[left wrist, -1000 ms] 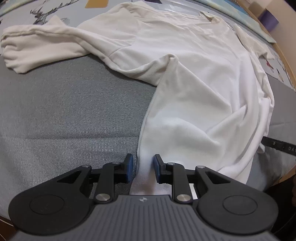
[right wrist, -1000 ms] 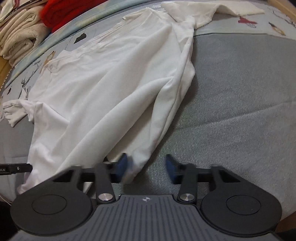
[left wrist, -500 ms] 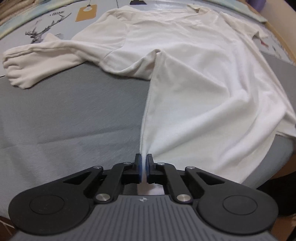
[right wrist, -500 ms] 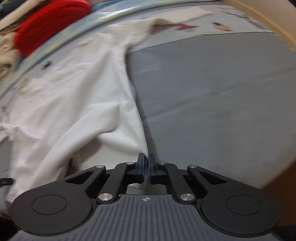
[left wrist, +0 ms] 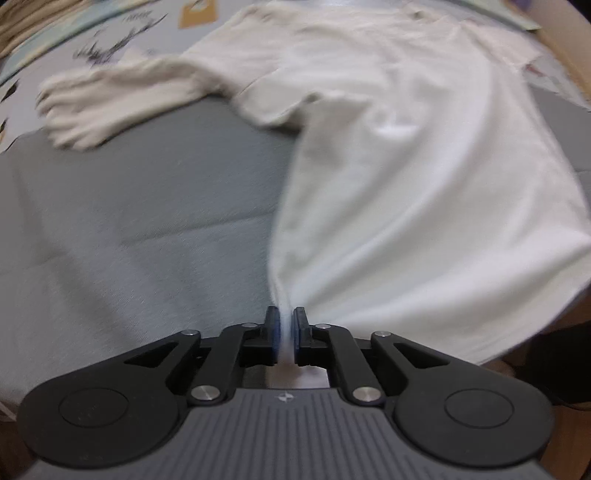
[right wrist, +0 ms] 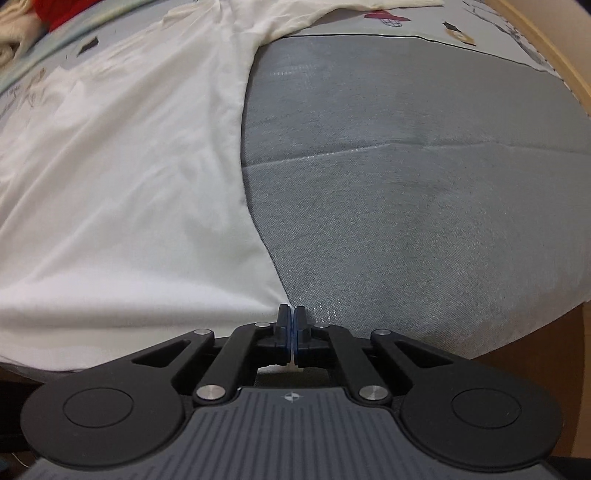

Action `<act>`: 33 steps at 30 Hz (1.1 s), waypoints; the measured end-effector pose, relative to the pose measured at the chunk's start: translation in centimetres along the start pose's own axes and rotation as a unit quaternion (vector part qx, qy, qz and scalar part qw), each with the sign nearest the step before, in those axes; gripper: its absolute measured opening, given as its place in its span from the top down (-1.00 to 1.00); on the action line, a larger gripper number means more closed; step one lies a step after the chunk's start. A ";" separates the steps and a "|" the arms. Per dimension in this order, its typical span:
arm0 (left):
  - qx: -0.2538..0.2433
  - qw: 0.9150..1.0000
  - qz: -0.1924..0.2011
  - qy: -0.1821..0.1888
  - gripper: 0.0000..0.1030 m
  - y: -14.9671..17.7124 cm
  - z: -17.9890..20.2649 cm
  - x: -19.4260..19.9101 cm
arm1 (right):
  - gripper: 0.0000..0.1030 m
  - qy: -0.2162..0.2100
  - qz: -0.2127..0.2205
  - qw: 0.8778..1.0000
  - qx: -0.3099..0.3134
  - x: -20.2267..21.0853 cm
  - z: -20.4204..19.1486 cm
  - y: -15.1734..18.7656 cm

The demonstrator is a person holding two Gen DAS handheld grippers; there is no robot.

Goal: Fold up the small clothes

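A white long-sleeved shirt (left wrist: 406,184) lies spread on a grey cover (left wrist: 147,221), with one sleeve (left wrist: 110,107) stretched to the far left. My left gripper (left wrist: 284,317) pinches a bunched corner of the shirt's hem. Its jaws are opening slightly, but the cloth still runs taut between the pads. In the right wrist view the shirt (right wrist: 129,184) fills the left half. My right gripper (right wrist: 291,314) is shut on the hem's other corner, and a sliver of white shows between its pads.
The grey cover (right wrist: 406,184) stretches to the right of the shirt. Behind it lies a printed sheet (left wrist: 110,44). A red cloth (right wrist: 55,11) and a cream folded pile (right wrist: 11,40) sit at the far left. A wooden edge (right wrist: 546,44) borders the right side.
Both grippers stood open around the hem a second ago and have since closed on it. The hem is lifted and pulled taut, and the right gripper has moved sideways, spreading the shirt flatter.
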State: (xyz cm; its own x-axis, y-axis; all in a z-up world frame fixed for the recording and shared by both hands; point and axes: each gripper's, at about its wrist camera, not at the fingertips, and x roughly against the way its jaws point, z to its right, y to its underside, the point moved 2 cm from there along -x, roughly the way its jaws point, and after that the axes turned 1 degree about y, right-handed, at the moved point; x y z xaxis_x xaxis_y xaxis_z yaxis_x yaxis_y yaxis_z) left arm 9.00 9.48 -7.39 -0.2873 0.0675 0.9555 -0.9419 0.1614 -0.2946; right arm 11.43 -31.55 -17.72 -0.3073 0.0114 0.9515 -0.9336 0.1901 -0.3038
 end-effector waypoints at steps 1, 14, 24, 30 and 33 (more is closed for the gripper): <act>-0.002 1.000 0.014 0.000 0.68 -0.3 0.2 0.6 | 0.97 0.001 0.014 1.000 -0.012 0.4 0.3 -0.2; 0.080 0.982 0.169 -0.004 0.66 -8.3 -0.8 9.6 | 0.22 -0.046 0.276 0.956 -0.088 10.0 0.2 -8.7; 0.054 0.982 0.170 -0.054 0.83 -20.6 -2.8 5.4 | 0.80 -0.112 0.298 0.948 -0.028 7.0 -5.2 -19.6; 0.137 0.983 0.121 -0.009 0.82 -22.7 -7.0 -0.3 | 0.80 -0.103 0.256 0.961 0.007 1.6 -7.5 -24.3; 0.153 0.982 0.109 0.022 0.81 -24.2 -7.7 -2.5 | 0.67 -0.102 0.236 0.966 0.008 -1.7 -7.9 -26.5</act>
State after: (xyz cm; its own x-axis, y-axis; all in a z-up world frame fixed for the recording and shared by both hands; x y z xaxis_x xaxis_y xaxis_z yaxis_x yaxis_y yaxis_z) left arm 33.80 12.97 -2.78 -0.4866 0.1109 0.8665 -0.8689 -0.1640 -0.4670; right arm 38.12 -28.89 -10.89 -0.7277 -0.1018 0.6783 -0.6832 0.1952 -0.7036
